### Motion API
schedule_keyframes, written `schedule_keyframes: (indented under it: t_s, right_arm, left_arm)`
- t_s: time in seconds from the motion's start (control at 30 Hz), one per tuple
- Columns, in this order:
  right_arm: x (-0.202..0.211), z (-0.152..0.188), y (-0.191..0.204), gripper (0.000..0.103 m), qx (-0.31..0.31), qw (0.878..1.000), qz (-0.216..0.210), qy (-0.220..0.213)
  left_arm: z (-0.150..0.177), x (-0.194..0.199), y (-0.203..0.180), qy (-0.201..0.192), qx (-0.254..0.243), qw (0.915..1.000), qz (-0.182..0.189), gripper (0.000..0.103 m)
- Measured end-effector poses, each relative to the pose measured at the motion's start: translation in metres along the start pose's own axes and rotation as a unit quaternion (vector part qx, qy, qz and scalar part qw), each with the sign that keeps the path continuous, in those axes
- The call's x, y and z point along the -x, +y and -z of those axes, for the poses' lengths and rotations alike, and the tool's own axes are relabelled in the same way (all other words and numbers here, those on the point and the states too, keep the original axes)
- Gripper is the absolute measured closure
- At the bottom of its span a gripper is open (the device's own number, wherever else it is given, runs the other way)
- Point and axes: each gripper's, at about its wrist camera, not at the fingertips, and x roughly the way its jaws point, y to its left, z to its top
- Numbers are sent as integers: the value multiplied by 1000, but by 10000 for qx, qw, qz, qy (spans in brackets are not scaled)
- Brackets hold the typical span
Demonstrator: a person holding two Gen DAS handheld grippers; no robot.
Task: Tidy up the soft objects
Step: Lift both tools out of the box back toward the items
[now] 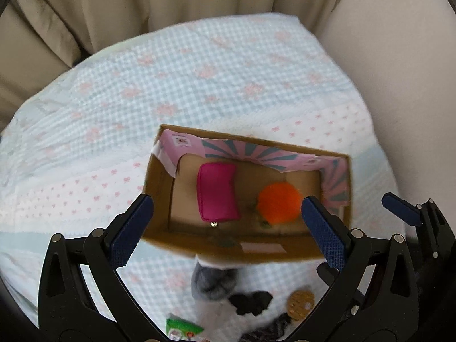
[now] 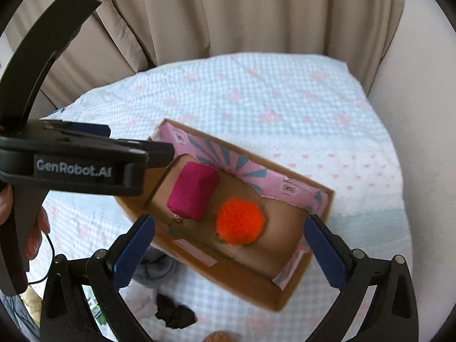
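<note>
An open cardboard box (image 1: 250, 252) (image 2: 245, 282) lies on the bed. Inside are a magenta pouch (image 1: 218, 191) (image 2: 193, 189) and an orange fluffy ball (image 1: 279, 203) (image 2: 240, 221). My left gripper (image 1: 228, 228) is open and empty above the box's near edge. My right gripper (image 2: 229, 250) is open and empty above the box, and one of its fingers (image 1: 401, 209) shows in the left wrist view. The left gripper's body (image 2: 74, 165) crosses the right wrist view. A grey soft item (image 1: 213, 280) (image 2: 155, 265) and a black soft item (image 1: 250, 302) (image 2: 175, 312) lie in front of the box.
The bed has a checked blue-and-pink cover (image 1: 199, 85) (image 2: 256, 99). Beige curtains (image 1: 142, 0) (image 2: 228, 8) hang behind it. A brown round item (image 1: 300, 303), a green packet (image 1: 182, 326) and a striped item (image 1: 270, 327) lie near the front edge.
</note>
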Motion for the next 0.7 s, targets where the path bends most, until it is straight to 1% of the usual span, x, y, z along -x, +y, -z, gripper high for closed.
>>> schedule_keyframes:
  t_s: [0.07, 0.2, 0.27, 0.37, 0.47, 0.57, 0.7]
  right_arm:
    - [21, 1, 5, 0, -1, 9999, 75, -100]
    - [60, 4, 20, 0, 34, 9993, 171, -345]
    - [83, 5, 30, 0, 41, 9983, 308, -497]
    - [118, 10, 45, 0, -29, 9964, 463, -703]
    - [149, 19, 60, 0, -135, 9940, 656, -868]
    - [175, 31, 75, 0, -341, 9908, 841, -1001]
    - [200, 51, 97, 0, -567, 9860, 1025, -1185]
  left_arm:
    - [7, 28, 1, -218, 22, 9998, 25, 0]
    - [23, 79, 5, -628, -85, 9979, 96, 0]
    - [34, 106, 10, -814, -116, 9966, 74, 0]
    - [55, 148, 24, -1090, -63, 9938, 182, 0]
    - [75, 178, 34, -1269, -77, 9917, 212, 0]
    - [101, 207, 45, -1455, -154, 9890, 223, 0]
    - [139, 235, 62, -1660, -302, 9856, 92, 0]
